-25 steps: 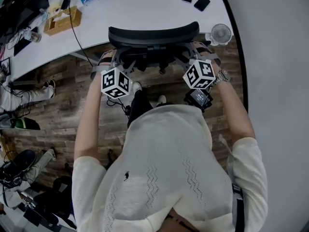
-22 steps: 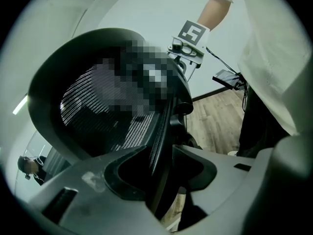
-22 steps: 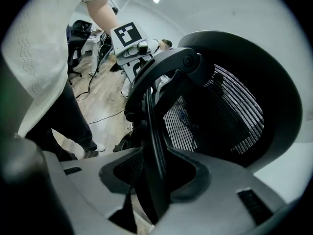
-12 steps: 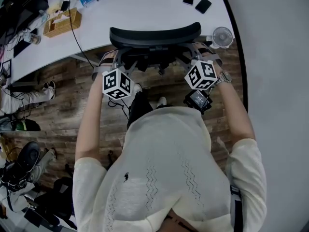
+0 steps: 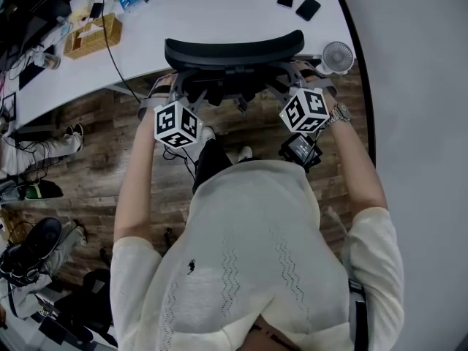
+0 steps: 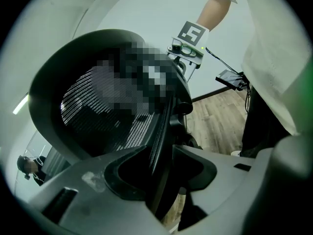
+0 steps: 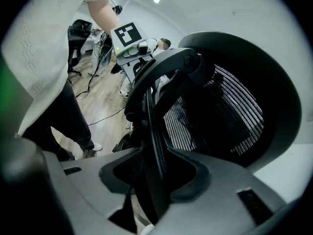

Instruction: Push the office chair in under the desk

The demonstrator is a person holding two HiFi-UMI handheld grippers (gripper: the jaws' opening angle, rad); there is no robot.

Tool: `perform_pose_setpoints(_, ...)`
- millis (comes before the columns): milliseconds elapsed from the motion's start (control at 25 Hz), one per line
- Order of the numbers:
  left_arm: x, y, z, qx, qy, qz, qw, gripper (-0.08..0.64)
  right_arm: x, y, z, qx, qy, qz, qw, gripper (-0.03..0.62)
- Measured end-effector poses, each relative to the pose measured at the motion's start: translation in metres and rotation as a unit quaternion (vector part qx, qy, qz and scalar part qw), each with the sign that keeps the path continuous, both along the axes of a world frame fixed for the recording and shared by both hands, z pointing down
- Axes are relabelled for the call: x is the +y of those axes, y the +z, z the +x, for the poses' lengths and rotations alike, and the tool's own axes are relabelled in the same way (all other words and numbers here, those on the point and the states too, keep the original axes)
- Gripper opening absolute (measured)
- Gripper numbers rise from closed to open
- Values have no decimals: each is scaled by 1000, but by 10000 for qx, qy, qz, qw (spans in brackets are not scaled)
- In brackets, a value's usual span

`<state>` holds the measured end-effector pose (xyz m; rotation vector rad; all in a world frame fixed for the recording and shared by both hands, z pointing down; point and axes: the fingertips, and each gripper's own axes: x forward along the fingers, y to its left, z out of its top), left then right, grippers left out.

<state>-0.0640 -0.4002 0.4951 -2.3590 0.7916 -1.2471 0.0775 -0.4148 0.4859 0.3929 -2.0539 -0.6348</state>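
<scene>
— How far along is the person getting?
— The office chair [image 5: 232, 51] is sitting with its back at the desk [image 5: 219, 9] edge, so it seems nearly in.
— And the jaws?
— The left gripper [image 6: 161, 168] and right gripper [image 7: 156, 173] are each clamping a side edge of the office chair's back; only releasing seems left.

Desk [image 5: 219, 17] ahead of chair [image 5: 232, 50]; fan [image 5: 337, 53] right; open floor [image 5: 102, 123] left.

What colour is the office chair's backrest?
The backrest is black mesh, best in the right gripper view.
</scene>
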Motion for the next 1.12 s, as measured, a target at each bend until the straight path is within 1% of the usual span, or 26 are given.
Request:
perform_pose_setpoints(640, -9, -3, 7, -9, -22, 53, 10000, 167, -9, -3, 7, -17, 16, 30, 10000, 153)
perform_pose_setpoints(920, -7, -6, 8, -24, 67, 109, 9999, 167, -6, -6, 8, -28, 15, 73, 10000, 153)
perform_pose_setpoints(1120, -7, -7, 10, -9, 92, 57, 9999, 166, -5, -7, 10, -15, 16, 58, 10000, 153)
